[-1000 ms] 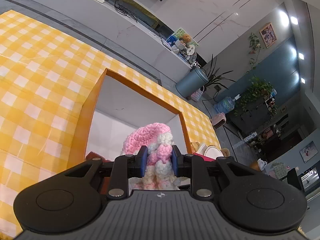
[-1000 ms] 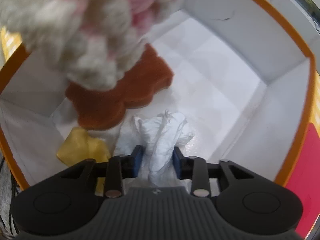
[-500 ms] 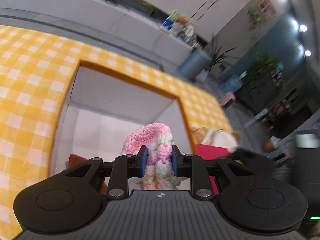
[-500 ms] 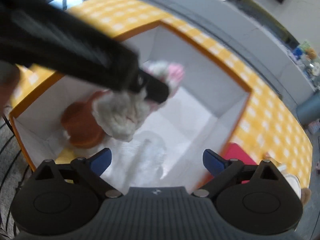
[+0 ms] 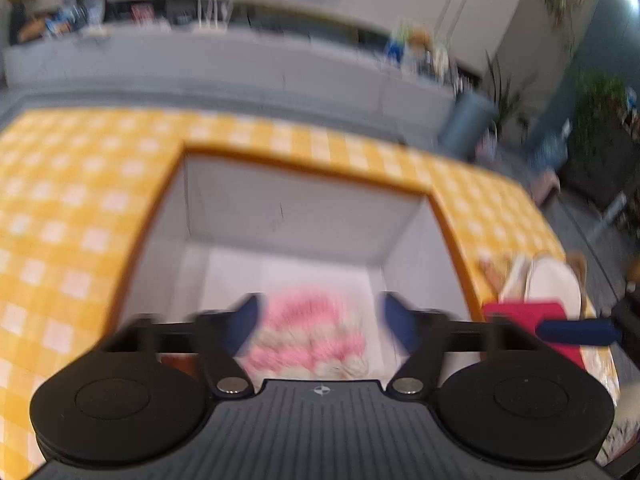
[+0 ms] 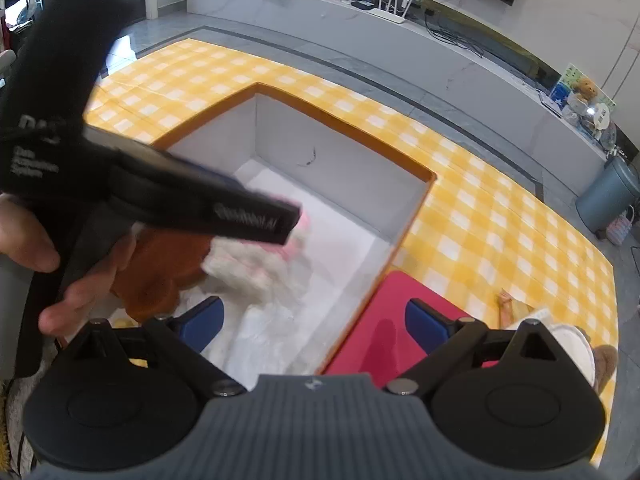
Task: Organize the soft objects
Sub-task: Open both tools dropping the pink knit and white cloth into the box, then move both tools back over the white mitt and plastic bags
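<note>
Left wrist view, blurred, shows the left gripper [image 5: 320, 320] with its blue pads spread wide; its jaws have just been opening, and the pink-and-cream crocheted soft piece [image 5: 308, 336] lies between and just beyond them, below the pads inside the white-walled, orange-rimmed open box [image 5: 280, 208], no longer pinched. In the right wrist view the right gripper [image 6: 314, 326] is likewise spread and holds nothing; its jaws have also just been opening. Ahead of its left pad a crumpled white cloth [image 6: 264, 332] lies on the box floor, with the crocheted piece further ahead and partly hidden by the left gripper's black finger. To the left of that sits a rust-brown scalloped felt pad [image 6: 156, 276], and a scrap of yellow fabric [image 6: 124, 322] peeks out nearer the left pad. A person's hand [image 6: 56, 264] grips the left tool at the left edge. By the look of it, four soft items are already in the box. Still outside, to the right of the right gripper on the yellow-and-white checked tablecloth [image 6: 480, 216], are a flat red cloth [image 6: 392, 312] against the box's rim and a cream-and-tan plush item [image 6: 576, 344] beyond it; these probably remain to be put away.
</note>
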The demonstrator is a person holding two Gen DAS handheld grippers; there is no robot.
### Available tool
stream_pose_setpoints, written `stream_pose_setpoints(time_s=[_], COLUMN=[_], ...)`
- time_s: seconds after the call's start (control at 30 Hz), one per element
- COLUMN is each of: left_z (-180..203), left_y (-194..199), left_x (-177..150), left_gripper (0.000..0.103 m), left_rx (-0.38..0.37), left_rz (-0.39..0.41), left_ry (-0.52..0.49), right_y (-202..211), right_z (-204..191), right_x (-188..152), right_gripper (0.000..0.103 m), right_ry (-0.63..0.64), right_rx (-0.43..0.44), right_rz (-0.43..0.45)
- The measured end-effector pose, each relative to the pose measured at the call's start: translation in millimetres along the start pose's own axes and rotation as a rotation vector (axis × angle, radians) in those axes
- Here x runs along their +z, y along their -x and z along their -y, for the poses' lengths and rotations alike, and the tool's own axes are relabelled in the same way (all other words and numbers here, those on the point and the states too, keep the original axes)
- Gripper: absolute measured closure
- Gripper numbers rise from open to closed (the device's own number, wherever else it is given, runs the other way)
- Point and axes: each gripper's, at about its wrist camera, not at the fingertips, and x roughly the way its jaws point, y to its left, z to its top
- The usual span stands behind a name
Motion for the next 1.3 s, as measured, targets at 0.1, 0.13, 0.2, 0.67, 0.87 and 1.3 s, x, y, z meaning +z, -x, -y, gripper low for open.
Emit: stream_pose_setpoints(time_s=[0.1, 0.13, 0.2, 0.67, 0.87, 1.3], left_z=[7, 10, 15, 32, 49, 105], left_y=[20, 25, 33, 61, 72, 79], left_x=[-1, -1, -1, 5, 0, -15], left_gripper=[0.008, 0.007, 0.007, 0.006, 0.005, 0.004], left_rx=[0.039, 0.052, 0.067, 0.032, -0.064, 0.144], left_rz=[0.114, 0.131, 0.154, 0.223, 0.239, 0.23], left_ry=[-0.074, -0.098, -0.13, -0.069, -0.114, -0.211], right_y=[7, 9, 10, 44, 68, 123], right_z=[4, 5, 8, 50, 66, 142], right_x=[-3, -3, -3, -12, -34, -138], right_gripper=[0.007, 0.007, 0.007, 0.006, 0.006, 0.003], right_ry=[-0.016, -0.025, -0.045, -0.271, -0.28, -0.53], right_rx=[0.0, -0.003, -0.012, -0.047, -0.164, -0.534], right_rz=[0.005, 0.01, 0.02, 0.226, 0.29, 0.32])
